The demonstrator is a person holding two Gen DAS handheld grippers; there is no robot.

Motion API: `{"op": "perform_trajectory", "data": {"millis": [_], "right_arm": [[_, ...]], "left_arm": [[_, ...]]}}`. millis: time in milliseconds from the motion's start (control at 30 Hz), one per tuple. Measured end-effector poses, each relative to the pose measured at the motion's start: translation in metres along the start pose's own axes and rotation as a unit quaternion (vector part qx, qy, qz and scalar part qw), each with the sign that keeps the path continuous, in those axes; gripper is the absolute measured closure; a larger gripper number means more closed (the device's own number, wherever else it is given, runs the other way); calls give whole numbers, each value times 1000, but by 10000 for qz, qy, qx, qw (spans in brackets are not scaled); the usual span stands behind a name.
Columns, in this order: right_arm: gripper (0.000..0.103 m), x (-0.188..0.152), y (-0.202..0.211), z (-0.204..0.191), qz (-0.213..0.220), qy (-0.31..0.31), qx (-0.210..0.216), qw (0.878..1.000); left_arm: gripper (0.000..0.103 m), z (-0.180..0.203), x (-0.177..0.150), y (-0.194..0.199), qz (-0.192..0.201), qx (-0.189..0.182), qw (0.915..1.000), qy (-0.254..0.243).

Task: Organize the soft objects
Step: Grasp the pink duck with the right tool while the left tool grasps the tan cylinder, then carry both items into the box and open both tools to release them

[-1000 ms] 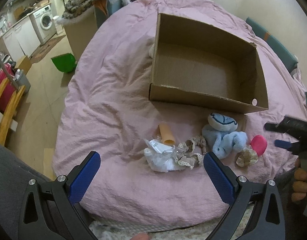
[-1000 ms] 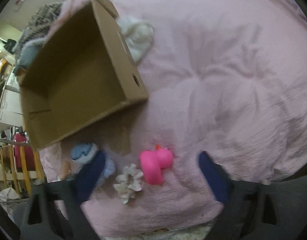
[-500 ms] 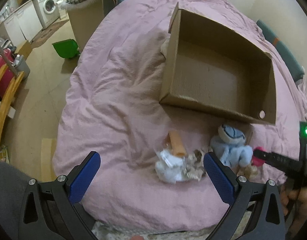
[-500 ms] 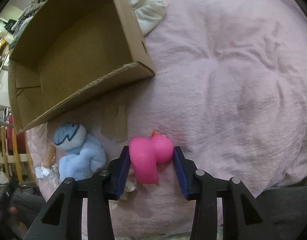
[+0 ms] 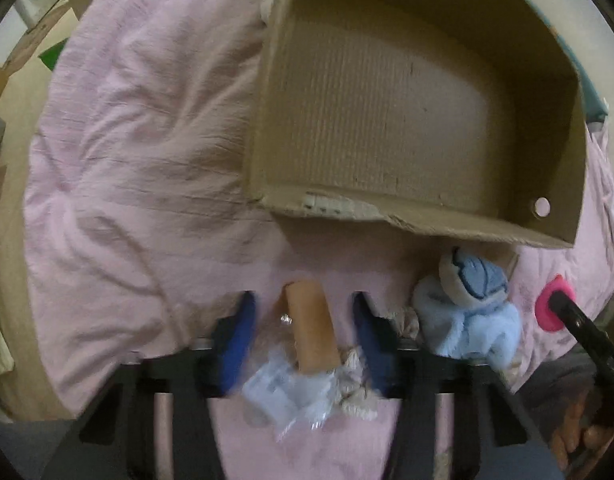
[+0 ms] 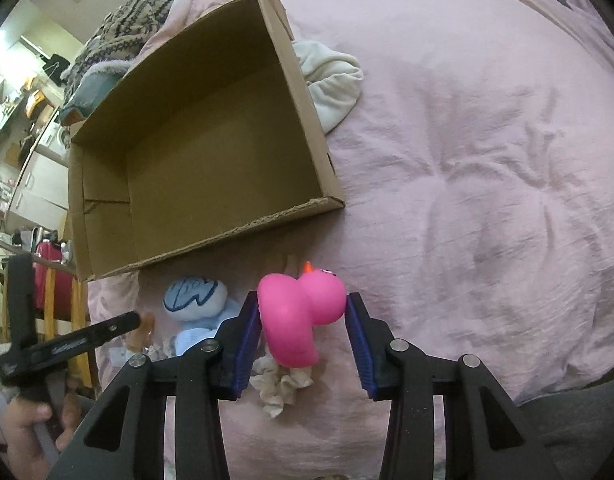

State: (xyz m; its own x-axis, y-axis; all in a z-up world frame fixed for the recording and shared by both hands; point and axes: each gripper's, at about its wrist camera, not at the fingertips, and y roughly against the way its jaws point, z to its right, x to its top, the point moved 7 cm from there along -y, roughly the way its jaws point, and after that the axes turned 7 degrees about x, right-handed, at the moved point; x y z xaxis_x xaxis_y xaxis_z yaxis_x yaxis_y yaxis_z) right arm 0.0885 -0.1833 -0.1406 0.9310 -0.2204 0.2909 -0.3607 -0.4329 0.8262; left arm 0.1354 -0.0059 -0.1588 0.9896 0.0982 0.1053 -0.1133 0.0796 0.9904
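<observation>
An empty cardboard box (image 5: 407,92) (image 6: 195,160) lies on the pink bedspread (image 5: 147,140). In front of it lie a tan tube-shaped soft item (image 5: 312,330), a clear plastic bag (image 5: 285,394), a blue plush toy (image 5: 469,310) (image 6: 197,304), a beige scrunchie (image 6: 281,384) and a pink rubber duck (image 6: 299,314) (image 5: 547,312). My left gripper (image 5: 303,334) straddles the tan item with its jaws half closed, not touching it. My right gripper (image 6: 303,334) is shut on the pink duck and holds it just above the bedspread.
A white fleece item (image 6: 331,80) lies behind the box's right wall. A patterned knit blanket (image 6: 123,40) is piled at the far end of the bed. The floor and furniture are at the left (image 5: 11,80). Open bedspread stretches to the right (image 6: 487,160).
My left gripper has moved forward and down over the tan item and narrowed its jaws. My right gripper has closed on the pink duck and lifted it slightly.
</observation>
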Motion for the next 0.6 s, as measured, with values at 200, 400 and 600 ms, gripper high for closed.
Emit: {"op": "perform_trajectory", "data": {"millis": [200,400,600], "right_arm": [[59,13,25,37,-47,78,35,10000],[59,18,25,33,-26,256,143,9996],[59,22,47,14,277,645,520,9962]], "left_arm": [[94,5,0,-6,38,-67,9999,-143],[98,7,-1,37,742,-359,9965,-136],[98,-1,-19,94,1389,-525,9888,-117]]}}
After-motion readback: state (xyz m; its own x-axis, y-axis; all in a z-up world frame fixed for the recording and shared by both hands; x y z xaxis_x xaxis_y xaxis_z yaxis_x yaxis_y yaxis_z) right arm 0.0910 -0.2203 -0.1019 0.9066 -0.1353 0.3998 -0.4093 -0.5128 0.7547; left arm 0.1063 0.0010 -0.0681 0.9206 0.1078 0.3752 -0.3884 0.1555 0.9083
